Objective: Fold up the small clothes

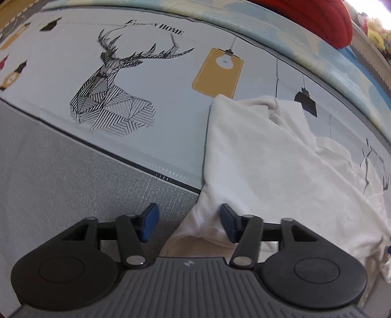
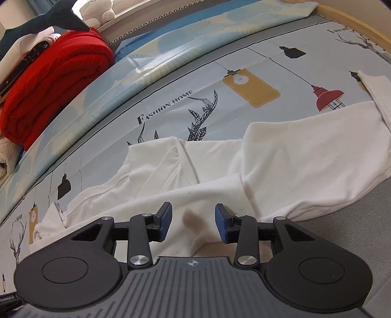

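A white garment [image 1: 268,159] lies crumpled on a printed sheet, its lower left corner hanging over onto the grey cloth. My left gripper [image 1: 188,220] hovers over that corner, open; the right blue pad [image 1: 228,225] rests against the fabric and the left pad stands over bare grey cloth. In the right wrist view the same garment [image 2: 293,151] spreads across the sheet with a sleeve folded over its middle. My right gripper [image 2: 193,217] is open just above a fold bearing a brownish stain [image 2: 190,220], with cloth lying between the pads but not pinched.
The sheet [image 1: 110,80] shows a striped deer head and lamp prints. A grey woven surface [image 1: 61,171] borders it near me. A folded red blanket [image 2: 48,85] lies on a blue patterned cover [image 2: 171,56] at the back, with plush toys [image 2: 97,9] behind it.
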Demonstrator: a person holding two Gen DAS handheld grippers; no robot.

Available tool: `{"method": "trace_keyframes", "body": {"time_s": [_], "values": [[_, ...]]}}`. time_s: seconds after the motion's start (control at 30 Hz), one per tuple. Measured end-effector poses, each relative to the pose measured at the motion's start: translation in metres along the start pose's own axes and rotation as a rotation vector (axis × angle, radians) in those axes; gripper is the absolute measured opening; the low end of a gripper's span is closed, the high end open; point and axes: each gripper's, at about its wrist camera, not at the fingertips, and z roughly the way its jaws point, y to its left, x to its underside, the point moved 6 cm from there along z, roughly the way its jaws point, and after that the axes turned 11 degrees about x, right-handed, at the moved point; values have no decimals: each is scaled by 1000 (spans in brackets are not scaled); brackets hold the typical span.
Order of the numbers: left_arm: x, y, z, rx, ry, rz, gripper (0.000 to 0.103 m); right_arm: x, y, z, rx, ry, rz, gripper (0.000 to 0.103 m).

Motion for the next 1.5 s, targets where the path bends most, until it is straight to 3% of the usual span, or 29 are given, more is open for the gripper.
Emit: {"method": "trace_keyframes", "body": {"time_s": [0.03, 0.1, 0.13, 0.27, 0.37, 0.47, 0.57, 0.63, 0.77, 0.83, 0.9, 1.0, 1.1, 1.3, 1.5], "values": [[0, -1, 1, 2, 2, 14, 45, 0, 1, 0, 0, -1, -2, 41], [1, -4, 3, 23, 6, 38, 15, 1, 2, 1, 2, -2, -6, 41], [1, -5, 5, 27, 10, 53, 8, 1, 2, 1, 2, -2, -6, 41], [-2, -4, 1, 11, -18, 99, 4, 1, 3, 2, 2, -1, -11, 41], [-4, -4, -5, -50, -48, 133, 0, 2, 5, 3, 0, 4, -16, 41], [-5, 0, -3, -139, -41, 152, 0, 2, 6, 5, 1, 9, -22, 41], [-14, -7, -17, -66, -110, 122, 2, 5, 8, 8, 0, 21, -30, 41], [-15, -21, -25, -3, -142, 166, 6, 6, 9, 10, -3, 31, -28, 41], [-2, -33, -6, 72, -47, 197, 7, 7, 10, 11, -5, 35, -31, 41], [6, -26, 8, 47, 21, 164, 7, 9, 9, 13, -6, 48, -28, 41], [8, -19, 14, 36, 38, 136, 7, 10, 7, 18, -9, 74, -12, 41], [4, -19, 7, 42, 4, 118, 9, 14, 2, 25, -10, 109, 10, 41], [-3, -21, 2, 49, -46, 120, 22, 16, -1, 30, -6, 130, 30, 42], [1, -22, 11, 19, -10, 112, 24, 19, -5, 32, 12, 146, 44, 42], [5, -43, -1, 84, -36, 140, 29, 20, -2, 22, 8, 148, 59, 42]]}}
